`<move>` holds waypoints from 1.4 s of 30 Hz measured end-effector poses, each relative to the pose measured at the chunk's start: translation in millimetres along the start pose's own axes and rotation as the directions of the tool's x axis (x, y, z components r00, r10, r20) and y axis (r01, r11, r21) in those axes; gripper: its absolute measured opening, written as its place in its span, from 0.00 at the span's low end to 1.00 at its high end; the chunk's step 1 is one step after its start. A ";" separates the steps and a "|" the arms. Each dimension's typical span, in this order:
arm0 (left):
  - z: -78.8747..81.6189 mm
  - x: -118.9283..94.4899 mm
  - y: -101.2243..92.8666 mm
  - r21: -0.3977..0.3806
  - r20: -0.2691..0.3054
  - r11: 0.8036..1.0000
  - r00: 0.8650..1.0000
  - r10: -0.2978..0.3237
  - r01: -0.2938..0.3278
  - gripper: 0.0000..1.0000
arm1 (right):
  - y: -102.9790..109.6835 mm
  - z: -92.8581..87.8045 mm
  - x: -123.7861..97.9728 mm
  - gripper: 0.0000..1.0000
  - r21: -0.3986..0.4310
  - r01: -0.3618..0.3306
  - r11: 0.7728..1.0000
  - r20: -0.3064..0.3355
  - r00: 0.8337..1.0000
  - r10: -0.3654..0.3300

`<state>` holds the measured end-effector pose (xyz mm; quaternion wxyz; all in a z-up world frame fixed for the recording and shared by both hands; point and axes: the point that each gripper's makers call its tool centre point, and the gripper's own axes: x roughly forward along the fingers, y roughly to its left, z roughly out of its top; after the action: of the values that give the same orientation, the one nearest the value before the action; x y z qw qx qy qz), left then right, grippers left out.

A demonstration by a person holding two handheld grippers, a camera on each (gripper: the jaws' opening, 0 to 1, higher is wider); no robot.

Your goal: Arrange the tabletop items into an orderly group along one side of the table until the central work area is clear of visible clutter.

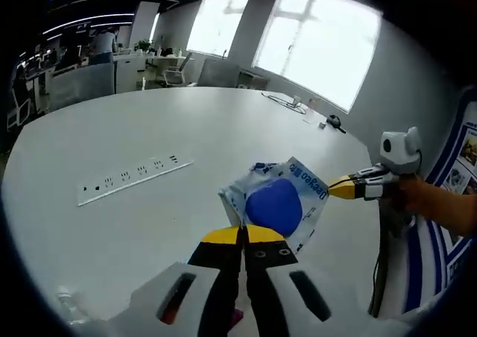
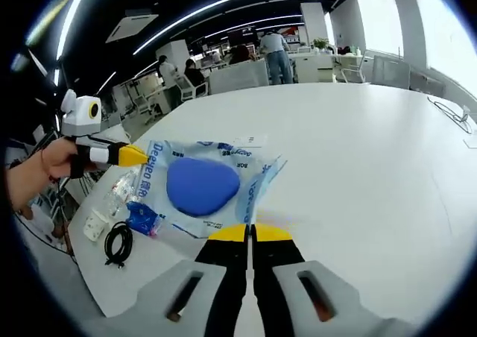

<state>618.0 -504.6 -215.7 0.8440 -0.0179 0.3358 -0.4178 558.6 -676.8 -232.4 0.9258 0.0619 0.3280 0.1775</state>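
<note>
Clear plastic packet with a blue rounded pad inside, held above the white round table, each edge pinched by a closed yellow-tipped gripper, left and right; black coiled cable near table edge, neighbouring small packets hard to make out

White round table carrying a white power strip with dark sockets. Clear plastic bag printed with blue lettering, enclosing a solid blue pad. Left gripper and right gripper: black jaws tipped in yellow, on pale grey bodies. Coiled black cable beside a small white adapter.
</note>
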 end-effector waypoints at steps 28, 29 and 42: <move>-45.7 58.8 39.5 -0.060 -0.112 0.998 0.993 0.030 -0.037 0.00 | -30.5 -28.1 45.6 0.00 0.042 -0.008 0.999 -0.079 0.997 0.012; -47.1 59.2 41.4 -0.064 -0.115 0.997 0.993 0.032 -0.040 0.00 | -30.2 -28.3 46.1 0.00 0.043 -0.010 0.999 -0.080 0.997 0.013; -59.3 66.3 48.4 -0.080 -0.139 0.996 0.990 0.038 -0.049 0.00 | -30.4 -37.6 53.0 0.00 0.056 -0.011 0.998 -0.092 0.996 0.016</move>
<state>645.2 -505.8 -313.2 0.8263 -0.0170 0.4105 -0.3852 582.0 -685.5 -299.7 0.9064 0.0816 0.3746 0.1774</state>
